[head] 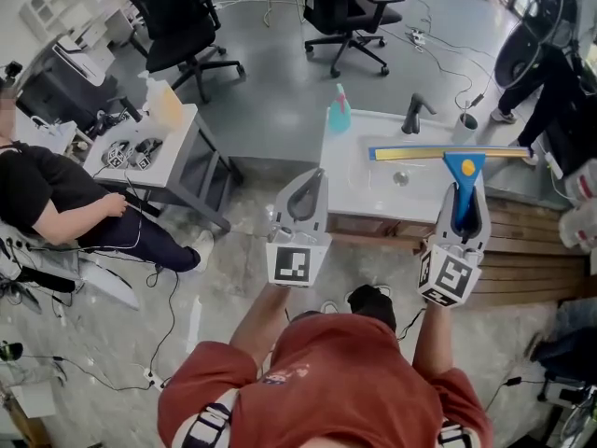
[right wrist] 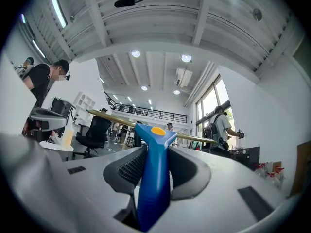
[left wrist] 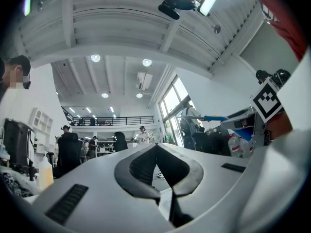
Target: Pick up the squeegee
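The right gripper (head: 464, 215) clamps the squeegee (head: 464, 169) by its blue handle. The handle runs along the jaws and points away from the person. The yellow blade (head: 438, 152) lies crosswise just past the fingertips, over the sink (head: 359, 180). The handle's near end is hidden between the jaws. The left gripper (head: 306, 199), pinched together and empty, is well to the squeegee's left.

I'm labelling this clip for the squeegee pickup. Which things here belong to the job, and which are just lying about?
Job: squeegee, clamped in the jaws of the right gripper.

Lying about: teal spray bottle, faucet, white sink, office chairs. The left gripper is shut and empty.
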`<action>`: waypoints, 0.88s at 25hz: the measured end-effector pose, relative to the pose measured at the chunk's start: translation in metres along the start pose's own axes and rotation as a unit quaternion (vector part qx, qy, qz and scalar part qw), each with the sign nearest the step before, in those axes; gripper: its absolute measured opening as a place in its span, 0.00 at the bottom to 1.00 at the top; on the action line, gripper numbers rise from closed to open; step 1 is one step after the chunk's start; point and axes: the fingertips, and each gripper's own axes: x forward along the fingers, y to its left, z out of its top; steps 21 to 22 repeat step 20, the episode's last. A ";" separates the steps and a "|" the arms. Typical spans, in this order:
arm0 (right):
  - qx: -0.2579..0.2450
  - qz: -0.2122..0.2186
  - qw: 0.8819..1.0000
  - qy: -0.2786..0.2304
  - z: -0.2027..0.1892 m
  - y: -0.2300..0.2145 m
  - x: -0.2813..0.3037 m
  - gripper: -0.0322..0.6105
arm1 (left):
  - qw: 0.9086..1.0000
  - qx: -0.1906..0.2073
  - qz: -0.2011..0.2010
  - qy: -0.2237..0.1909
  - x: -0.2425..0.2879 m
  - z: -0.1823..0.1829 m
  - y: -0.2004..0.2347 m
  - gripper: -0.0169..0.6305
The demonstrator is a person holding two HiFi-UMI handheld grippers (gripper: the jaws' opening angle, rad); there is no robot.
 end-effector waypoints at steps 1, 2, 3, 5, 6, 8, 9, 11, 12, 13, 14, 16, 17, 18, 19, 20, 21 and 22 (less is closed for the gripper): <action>0.000 -0.001 1.000 0.001 0.000 0.000 -0.001 0.27 | 1.000 0.000 -0.001 0.000 0.000 0.000 0.000 0.05; 0.000 -0.001 1.000 0.001 0.000 -0.001 -0.001 0.27 | 1.000 0.000 -0.001 -0.001 -0.001 0.001 0.000 0.05; -0.001 -0.001 1.000 0.002 0.000 0.000 -0.002 0.27 | 1.000 -0.002 -0.001 -0.002 -0.002 0.002 0.000 0.05; -0.001 0.001 1.000 0.002 0.000 0.001 -0.003 0.27 | 1.000 -0.004 0.000 -0.003 -0.004 0.004 0.000 0.05; -0.001 0.001 1.000 0.002 -0.001 0.002 -0.004 0.27 | 1.000 -0.003 0.000 -0.004 -0.005 0.004 -0.001 0.05; 0.001 0.000 1.000 0.005 -0.005 0.002 -0.006 0.27 | 1.000 -0.003 0.000 -0.005 -0.007 0.003 -0.002 0.05; 0.001 0.000 1.000 0.006 -0.007 0.002 -0.006 0.27 | 1.000 -0.004 0.000 -0.005 -0.008 0.003 -0.002 0.05; -0.001 0.002 1.000 0.008 -0.006 0.004 -0.008 0.27 | 1.000 -0.006 0.001 -0.003 -0.010 0.003 -0.001 0.05; -0.003 0.002 1.000 0.008 -0.005 0.004 -0.008 0.27 | 1.000 -0.006 0.002 -0.002 -0.010 0.003 0.000 0.05; -0.004 0.002 1.000 0.008 -0.004 0.005 -0.008 0.27 | 1.000 -0.006 0.002 -0.001 -0.011 0.004 0.000 0.05; -0.004 0.002 1.000 0.007 -0.003 0.005 -0.008 0.27 | 1.000 -0.007 0.003 -0.002 -0.011 0.005 0.001 0.05; -0.003 0.002 1.000 0.007 -0.002 0.005 -0.007 0.27 | 1.000 -0.006 0.004 -0.005 -0.010 0.006 0.001 0.05; -0.003 0.002 1.000 0.008 -0.002 0.005 -0.007 0.27 | 1.000 -0.002 0.003 -0.007 -0.010 0.007 0.001 0.05; -0.002 0.002 1.000 0.008 -0.003 0.005 -0.008 0.27 | 1.000 0.005 0.002 -0.009 -0.011 0.007 -0.001 0.05; -0.003 0.002 1.000 0.008 -0.005 0.005 -0.008 0.27 | 1.000 0.016 0.001 -0.012 -0.011 0.007 -0.002 0.05; -0.003 0.002 1.000 0.009 -0.006 0.006 -0.009 0.27 | 1.000 0.027 -0.001 -0.014 -0.011 0.008 -0.004 0.05; -0.003 0.002 1.000 0.009 -0.006 0.006 -0.009 0.27 | 1.000 0.027 -0.001 -0.014 -0.011 0.008 -0.004 0.05; -0.003 0.002 1.000 0.009 -0.006 0.006 -0.009 0.27 | 1.000 0.027 -0.001 -0.014 -0.011 0.008 -0.004 0.05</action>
